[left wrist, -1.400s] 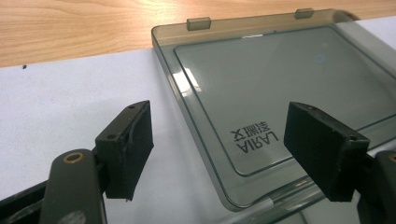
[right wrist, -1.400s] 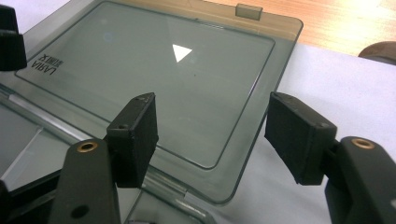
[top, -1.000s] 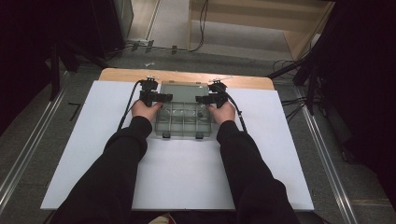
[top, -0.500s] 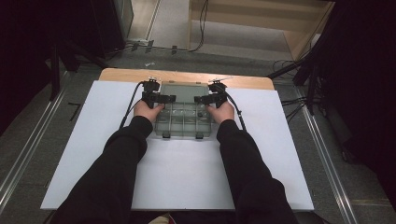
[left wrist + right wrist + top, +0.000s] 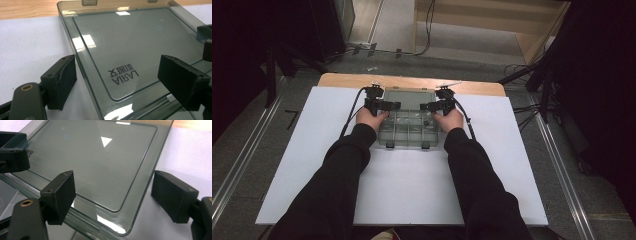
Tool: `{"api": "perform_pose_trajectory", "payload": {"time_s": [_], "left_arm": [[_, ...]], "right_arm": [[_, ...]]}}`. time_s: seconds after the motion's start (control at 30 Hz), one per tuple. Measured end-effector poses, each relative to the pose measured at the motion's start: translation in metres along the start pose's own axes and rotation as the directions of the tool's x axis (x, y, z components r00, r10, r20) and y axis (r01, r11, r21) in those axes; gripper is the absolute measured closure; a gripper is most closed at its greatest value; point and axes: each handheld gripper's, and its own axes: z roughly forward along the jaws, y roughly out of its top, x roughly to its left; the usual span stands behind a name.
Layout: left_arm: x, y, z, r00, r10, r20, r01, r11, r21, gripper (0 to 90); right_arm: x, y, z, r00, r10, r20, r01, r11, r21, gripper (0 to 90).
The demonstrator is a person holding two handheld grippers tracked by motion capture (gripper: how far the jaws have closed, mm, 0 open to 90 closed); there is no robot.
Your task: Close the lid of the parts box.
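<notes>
A lab-like recording bay: black curtains (image 5: pixel 607 75), floor rails (image 5: pixel 242 165), loose cables (image 5: pixel 429 30).

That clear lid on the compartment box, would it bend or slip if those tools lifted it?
The lid looks like stiff, thin moulded plastic, so probably rigid and light. Its glossy, reflective surface suggests it could slip. Hinges at its far edge would likely make it swing rather than lift free.

Both forearms, in black sleeves, reach forward from the bottom of the high view, roughly parallel and apart. The left hand (image 5: pixel 371 118) holds the left gripper (image 5: pixel 387 105), the right hand (image 5: pixel 451 119) the right gripper (image 5: pixel 430 106), their tips pointing inward toward each other. Each gripper view shows its jaws spread wide with nothing between the pads; whether they touch anything is hard to judge.
</notes>
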Motion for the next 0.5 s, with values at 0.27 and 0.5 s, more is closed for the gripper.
{"api": "perform_pose_trajectory", "payload": {"time_s": [0.27, 0.5], "left_arm": [[-0.0006, -0.0016, 0.0001, 1.0, -0.004, -0.003, 0.004, 0.9999, -0.013, 16.3], [-0.001, -0.0024, 0.0002, 1.0, -0.003, -0.006, 0.003, 0.9998, -0.019, 16.3]], "right_arm": [[0.0005, 0.0009, -0.001, 0.9999, 0.01, 0.005, -0.01, 1.0, 0.012, 19.9], [0.0, 0.0015, -0.0022, 0.9996, 0.027, 0.0, -0.027, 0.999, 0.024, 21.8]]}}
